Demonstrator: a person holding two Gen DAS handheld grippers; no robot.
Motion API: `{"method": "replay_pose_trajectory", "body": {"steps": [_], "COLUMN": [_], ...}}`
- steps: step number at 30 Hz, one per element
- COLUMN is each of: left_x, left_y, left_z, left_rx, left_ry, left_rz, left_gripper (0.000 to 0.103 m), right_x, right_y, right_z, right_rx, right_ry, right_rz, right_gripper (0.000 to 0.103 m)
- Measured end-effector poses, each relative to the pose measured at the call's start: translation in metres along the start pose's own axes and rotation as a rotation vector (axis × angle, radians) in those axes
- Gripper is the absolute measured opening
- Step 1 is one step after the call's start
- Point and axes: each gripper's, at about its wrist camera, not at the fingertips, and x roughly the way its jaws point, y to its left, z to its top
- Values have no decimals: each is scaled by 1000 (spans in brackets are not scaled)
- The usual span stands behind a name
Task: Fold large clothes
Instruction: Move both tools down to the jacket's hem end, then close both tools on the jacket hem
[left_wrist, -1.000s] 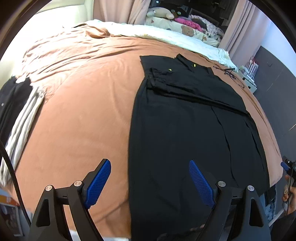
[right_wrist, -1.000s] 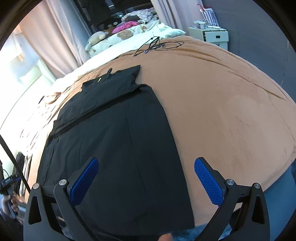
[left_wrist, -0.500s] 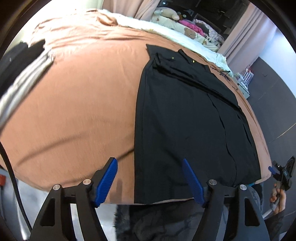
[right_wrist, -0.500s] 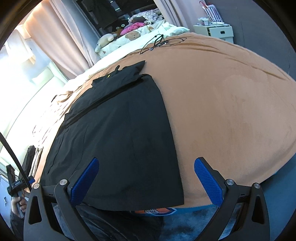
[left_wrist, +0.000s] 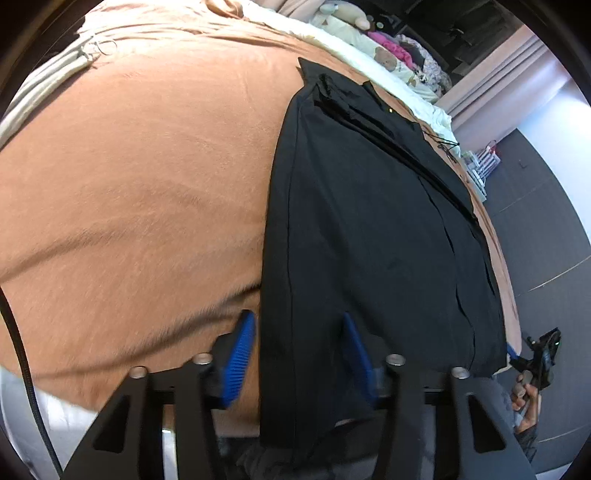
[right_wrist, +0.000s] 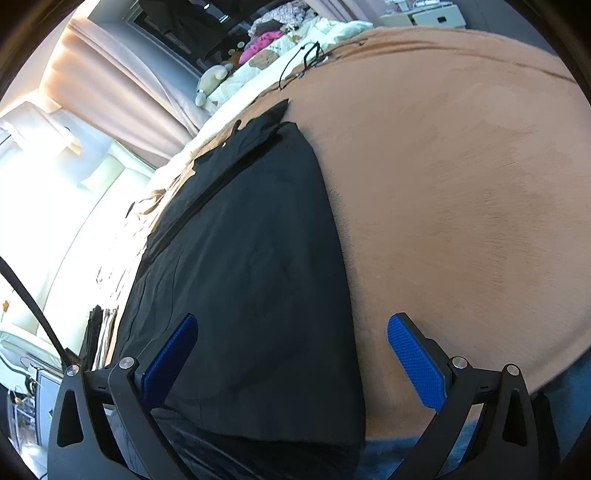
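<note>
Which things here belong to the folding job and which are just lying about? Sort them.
Job: black garment, left tool, right tool, brown blanket it lies on.

Lying about: stuffed toys, black cable, striped cloth, white cabinet.

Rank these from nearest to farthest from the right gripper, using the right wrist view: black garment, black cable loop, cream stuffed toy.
1. Black garment, between the right gripper's open fingers, left of centre.
2. Black cable loop, far across the brown bedspread.
3. Cream stuffed toy, beyond, upper left.

No legible txt, labels or nos. in either view.
</note>
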Motion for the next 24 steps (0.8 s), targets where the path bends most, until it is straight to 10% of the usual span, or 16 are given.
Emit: {"method": "replay_pose_trajectory", "body": {"steps": [10, 24], "left_x": [8, -16], "left_y": [13, 37], "left_z": [2, -17], "left_rx": [-68, -177], "left_ry": [38, 48], "left_rz": [-91, -299], "left_gripper": [25, 25], "right_x": [14, -18], "right_y": [-27, -88], "right_z": [19, -10], "right_rx": [10, 163], "right_ry": [93, 13], "right_rz": [130, 446], "right_gripper": [84, 79]}}
